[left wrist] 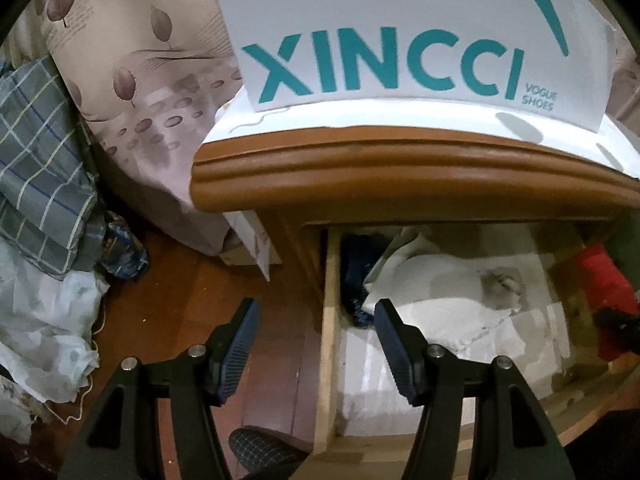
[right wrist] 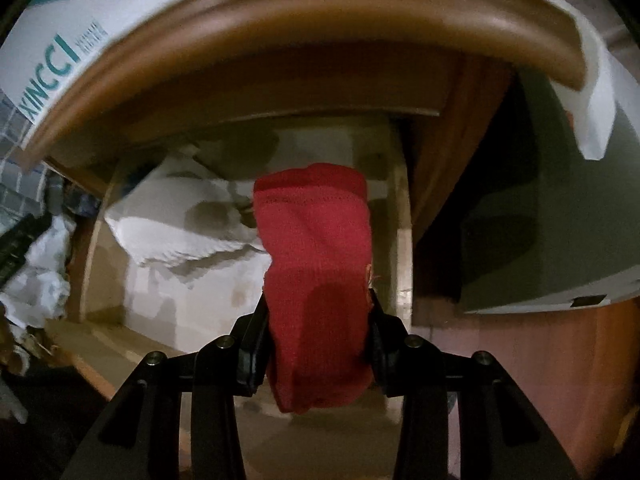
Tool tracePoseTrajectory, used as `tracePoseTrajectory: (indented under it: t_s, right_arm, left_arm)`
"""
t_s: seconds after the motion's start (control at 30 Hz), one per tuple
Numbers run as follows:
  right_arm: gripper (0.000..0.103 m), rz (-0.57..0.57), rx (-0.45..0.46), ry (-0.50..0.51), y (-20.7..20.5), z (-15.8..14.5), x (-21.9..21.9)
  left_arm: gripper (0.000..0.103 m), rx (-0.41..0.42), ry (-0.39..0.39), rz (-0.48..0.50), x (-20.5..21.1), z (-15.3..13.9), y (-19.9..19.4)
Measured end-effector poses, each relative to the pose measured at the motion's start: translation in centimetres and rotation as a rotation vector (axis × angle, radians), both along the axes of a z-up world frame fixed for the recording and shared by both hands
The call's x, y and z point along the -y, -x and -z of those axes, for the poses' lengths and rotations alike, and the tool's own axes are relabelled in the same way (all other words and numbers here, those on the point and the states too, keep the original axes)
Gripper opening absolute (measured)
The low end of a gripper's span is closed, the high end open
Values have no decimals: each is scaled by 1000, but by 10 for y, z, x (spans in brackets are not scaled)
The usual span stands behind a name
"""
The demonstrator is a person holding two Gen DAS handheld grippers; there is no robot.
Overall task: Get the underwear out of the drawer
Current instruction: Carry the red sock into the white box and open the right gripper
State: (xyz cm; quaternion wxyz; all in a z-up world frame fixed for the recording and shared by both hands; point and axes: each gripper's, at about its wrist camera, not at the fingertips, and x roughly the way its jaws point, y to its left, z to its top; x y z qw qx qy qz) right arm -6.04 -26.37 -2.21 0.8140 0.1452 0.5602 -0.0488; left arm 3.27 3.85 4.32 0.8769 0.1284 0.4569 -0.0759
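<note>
The wooden drawer (left wrist: pixel 330 320) of a bedside cabinet stands pulled out, lined with white paper. A folded white garment (left wrist: pixel 440 292) lies in it, with a dark blue item (left wrist: pixel 356 276) at its left wall. My right gripper (right wrist: pixel 318 320) is shut on a rolled red underwear piece (right wrist: pixel 316 248), held just above the drawer (right wrist: pixel 404 248); the same red cloth (left wrist: pixel 604 280) shows at the right edge of the left wrist view. My left gripper (left wrist: pixel 316 312) hangs open over the drawer's left wall, nothing between its fingers.
A white XINCCI shoe box (left wrist: pixel 400 32) sits on the cabinet top (left wrist: pixel 400 176), which overhangs the drawer. A patterned bed sheet (left wrist: pixel 160 80), plaid fabric (left wrist: pixel 36 160) and a crumpled plastic bag (left wrist: pixel 44 320) crowd the wooden floor at left. A grey-green wall (right wrist: pixel 560 220) lies right.
</note>
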Motion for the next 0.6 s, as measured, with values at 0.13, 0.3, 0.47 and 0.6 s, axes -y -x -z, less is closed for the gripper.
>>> tracePoseTrajectory:
  t_s: [0.13,0.3,0.47,0.6]
  right_arm:
    - [38,-27,15,-11,4,-23,-13]
    - [38,-85,84,-10,16,-62,-35]
    - [38,-99,145,-6,24,-102,-44]
    - [38,-103,199,9,24,-138,-50]
  left_arm:
    - [61,-30,16,-38,-11,2,-5]
    - [61,-75,71,-91,-25,5,-10]
    - [61,-75,75,-117,-33,4,-11]
    - [61,-57,70,-129,-36,0,-9]
